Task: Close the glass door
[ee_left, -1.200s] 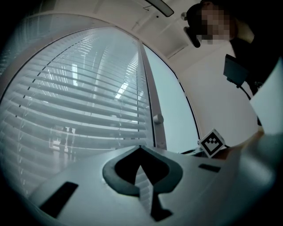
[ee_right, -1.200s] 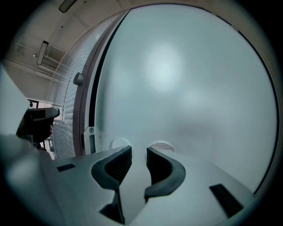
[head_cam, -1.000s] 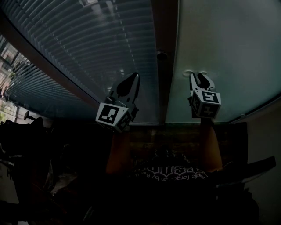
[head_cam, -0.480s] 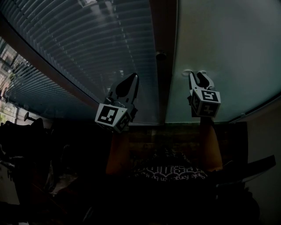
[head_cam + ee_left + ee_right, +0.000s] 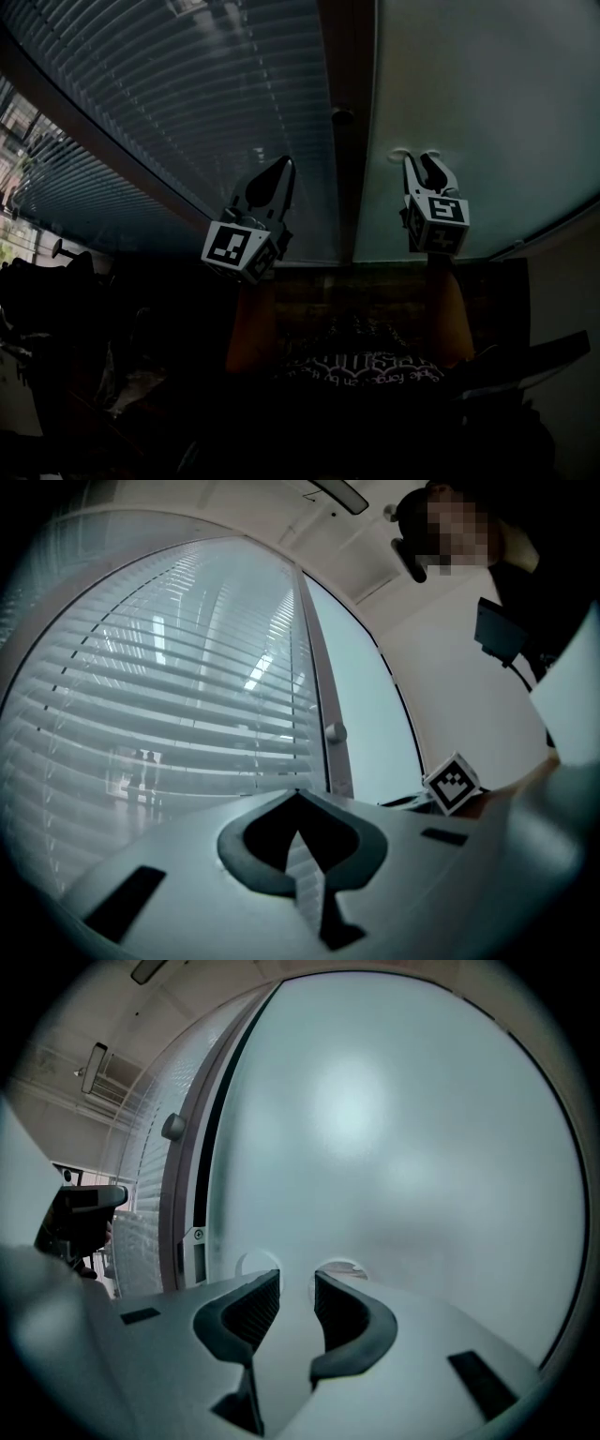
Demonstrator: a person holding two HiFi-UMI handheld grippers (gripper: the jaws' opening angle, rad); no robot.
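The frosted glass door [image 5: 487, 122] fills the right half of my head view. Its left edge sits close beside a dark upright frame [image 5: 349, 56]. I judge it nearly shut, with perhaps a last push left.

My right gripper [image 5: 422, 161] has its tips at the glass, jaws a little apart and gripping nothing. My left gripper [image 5: 278, 169] hangs in front of the slatted blinds [image 5: 187, 94], jaws pressed together and empty.

Only the right gripper view shows a thin dark slit between the door's edge and the frame. Only the left gripper view looks back at the person [image 5: 548, 574] holding the rig.
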